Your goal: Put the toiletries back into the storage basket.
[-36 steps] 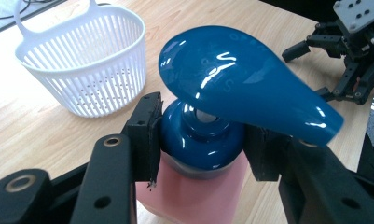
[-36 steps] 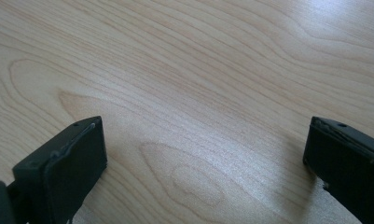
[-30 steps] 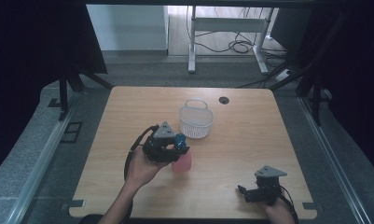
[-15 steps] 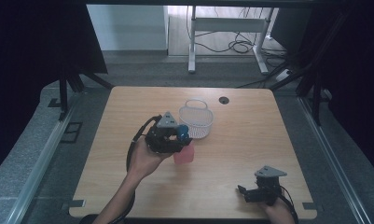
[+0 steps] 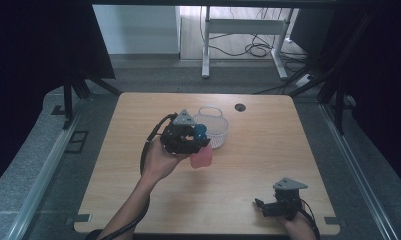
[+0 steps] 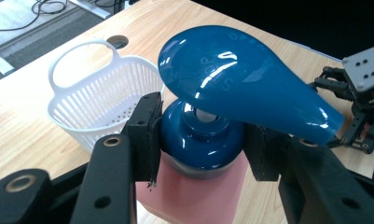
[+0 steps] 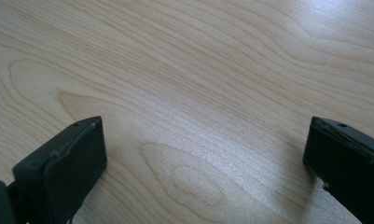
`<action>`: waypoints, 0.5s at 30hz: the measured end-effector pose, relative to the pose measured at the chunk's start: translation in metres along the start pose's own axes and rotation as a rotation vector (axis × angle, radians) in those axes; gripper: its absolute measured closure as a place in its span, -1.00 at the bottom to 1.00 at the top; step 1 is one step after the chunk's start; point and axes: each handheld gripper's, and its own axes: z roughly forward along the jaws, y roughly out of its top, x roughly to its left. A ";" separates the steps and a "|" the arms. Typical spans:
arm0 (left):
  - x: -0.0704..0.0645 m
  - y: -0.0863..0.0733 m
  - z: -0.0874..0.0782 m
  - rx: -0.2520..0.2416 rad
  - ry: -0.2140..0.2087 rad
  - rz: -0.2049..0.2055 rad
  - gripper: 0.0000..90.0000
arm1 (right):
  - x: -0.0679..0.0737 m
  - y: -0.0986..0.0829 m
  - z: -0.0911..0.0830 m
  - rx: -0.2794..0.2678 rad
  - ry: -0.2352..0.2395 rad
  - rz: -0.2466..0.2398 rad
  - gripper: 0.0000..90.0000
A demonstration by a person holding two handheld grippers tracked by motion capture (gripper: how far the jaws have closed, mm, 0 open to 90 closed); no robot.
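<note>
The left gripper (image 5: 200, 142) clamps the pink plastic bottle's (image 5: 202, 157) blue pump collar beside the white slatted plastic basket (image 5: 214, 125), not yet inside; the right gripper (image 5: 262, 206) rests open.

Pink bottle (image 6: 194, 196) — perhaps soap — base cut off

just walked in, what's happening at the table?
A person works with a hand-held gripper in each hand. The left hand-held gripper is clamped on the blue pump collar of a pink soap bottle, held next to the white basket near the middle of the wooden table. Whether the bottle touches the table is hard to tell. The right hand-held gripper sits near the table's front right corner, jaws wide open over bare wood, holding nothing.
</note>
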 end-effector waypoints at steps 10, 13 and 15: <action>0.007 0.016 0.002 -0.008 0.019 -0.005 0.16 | 0.000 0.000 0.000 0.000 0.001 0.000 -1.00; 0.009 0.020 0.003 -0.011 0.025 -0.007 0.16 | 0.000 0.000 0.000 0.000 0.002 -0.001 -1.00; 0.011 0.024 0.005 -0.010 0.031 -0.004 0.16 | 0.000 0.000 0.000 0.000 0.004 -0.001 -1.00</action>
